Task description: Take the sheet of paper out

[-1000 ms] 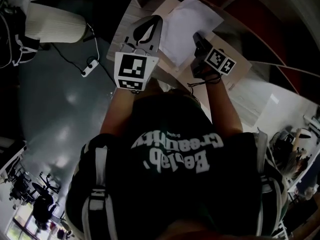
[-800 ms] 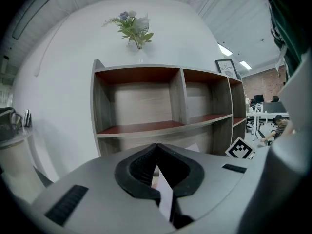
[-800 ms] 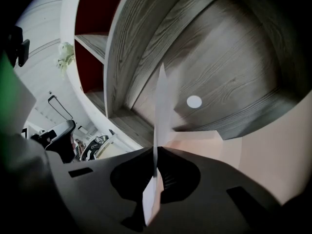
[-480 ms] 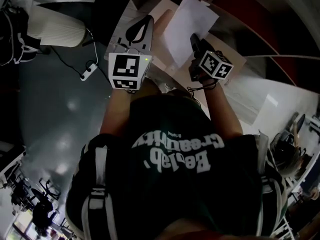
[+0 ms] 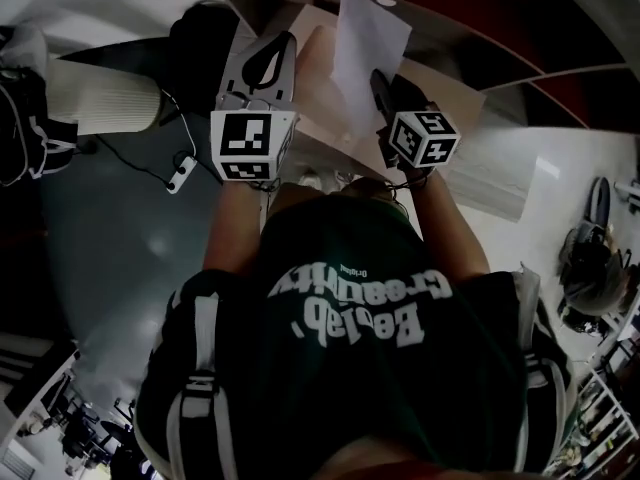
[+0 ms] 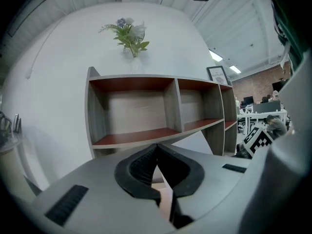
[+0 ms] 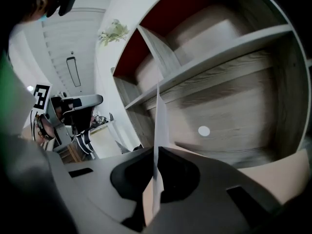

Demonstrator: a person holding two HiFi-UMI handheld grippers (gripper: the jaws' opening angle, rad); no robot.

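Two tongs: both fully closed, each pinching something thin.
Left tongs [image 6: 157, 147]: I have them clamped on the edge of the tan envelope [image 5: 318, 78].
Sheet of paper [image 5: 368, 30]: upright before the shelf [image 7: 229, 48]; I cannot tell if it is fully out.
Right tongs [image 7: 157, 152]: clamped on its lower edge.
Risk: narrow pinch; a jerk or snag in the envelope could tear it or slip it free.

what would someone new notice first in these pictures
The white sheet of paper stands out most, held up in the shut right gripper in front of the wooden shelf unit. Beside it, at the head view's left, the left gripper is clamped on a tan envelope. A small bunch of flowers sits on top of the shelf unit.
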